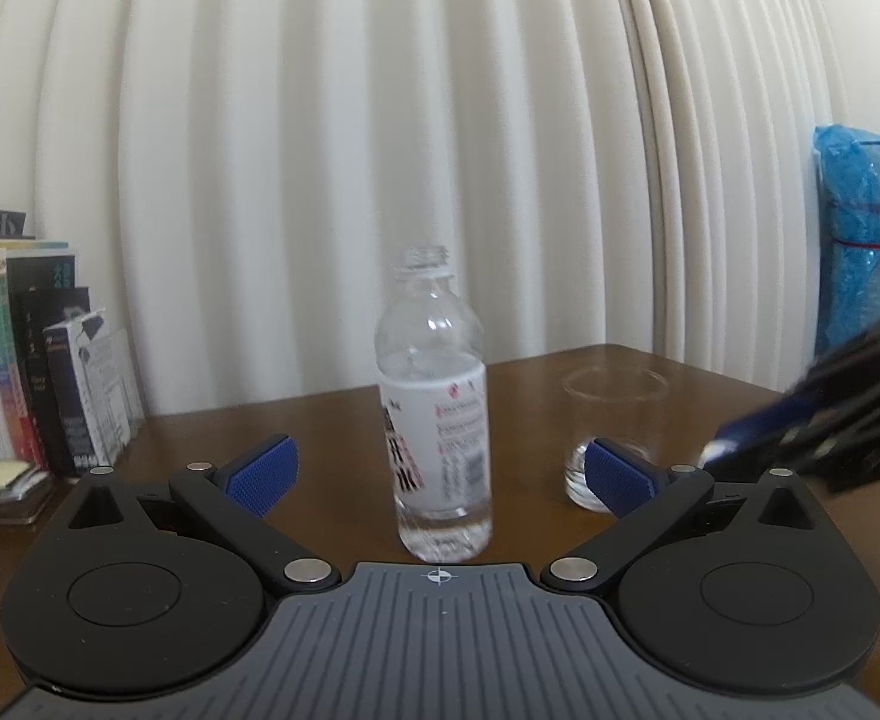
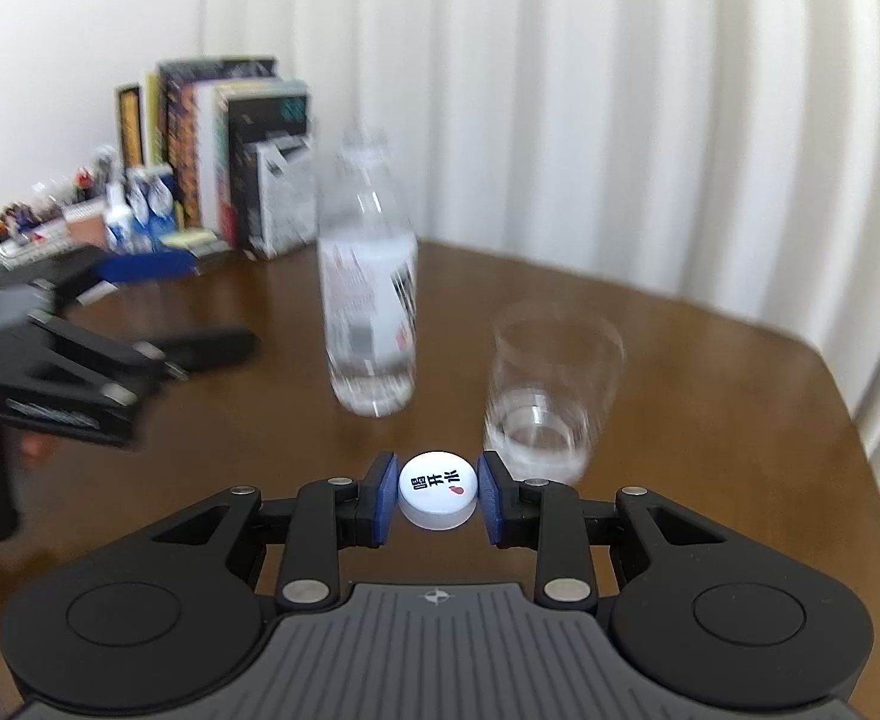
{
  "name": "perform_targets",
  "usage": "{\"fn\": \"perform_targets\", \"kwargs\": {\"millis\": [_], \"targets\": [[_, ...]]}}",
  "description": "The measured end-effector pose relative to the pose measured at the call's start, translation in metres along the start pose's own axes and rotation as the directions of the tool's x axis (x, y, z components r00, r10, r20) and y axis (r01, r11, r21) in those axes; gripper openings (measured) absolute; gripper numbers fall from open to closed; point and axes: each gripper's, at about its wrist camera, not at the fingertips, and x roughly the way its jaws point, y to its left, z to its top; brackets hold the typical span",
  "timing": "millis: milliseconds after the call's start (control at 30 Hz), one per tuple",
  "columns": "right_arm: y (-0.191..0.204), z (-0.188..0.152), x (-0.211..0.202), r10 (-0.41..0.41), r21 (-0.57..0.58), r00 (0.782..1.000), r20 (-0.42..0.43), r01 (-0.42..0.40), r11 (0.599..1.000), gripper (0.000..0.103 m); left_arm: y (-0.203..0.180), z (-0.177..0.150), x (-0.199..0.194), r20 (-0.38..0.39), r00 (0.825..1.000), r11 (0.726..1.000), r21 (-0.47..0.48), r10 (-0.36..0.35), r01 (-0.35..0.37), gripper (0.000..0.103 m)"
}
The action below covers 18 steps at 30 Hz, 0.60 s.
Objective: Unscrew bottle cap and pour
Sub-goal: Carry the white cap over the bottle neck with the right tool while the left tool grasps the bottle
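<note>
Right wrist: cap [image 2: 437, 489] in right tool [image 2: 437, 495], above table [image 2: 710, 420].

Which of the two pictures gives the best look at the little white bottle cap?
The right wrist view. There the cap sits sharp and central, pinched between the right gripper jaws, its printed top readable. The left wrist view shows only a blurred white speck of it at that gripper's tip, at the frame's right edge.

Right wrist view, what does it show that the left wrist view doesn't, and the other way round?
Only the right wrist view shows the white cap clamped in the right tongs and the clutter tray. Only the left wrist view shows the blue plastic bag and the bottle's bare threaded neck clearly. Both show the bottle, the glass, the books and the brown table.
</note>
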Motion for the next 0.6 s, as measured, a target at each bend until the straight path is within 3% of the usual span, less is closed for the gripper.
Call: {"fn": "perform_targets", "kwargs": {"millis": [267, 600], "targets": [[0.000, 0.050, 0.000, 0.035, -0.085, 0.997, 0.065, -0.030, 0.996, 0.032, 0.012, 0.002, 0.036, 0.023, 0.997, 0.997, 0.002, -0.080, 0.080, 0.103], [-0.004, 0.079, 0.017, 0.075, -0.110, 0.994, 0.075, -0.066, 0.992, 0.032, 0.024, 0.000, 0.063, 0.064, 0.984, 0.983, -0.065, -0.168, 0.172, 0.101]]}}
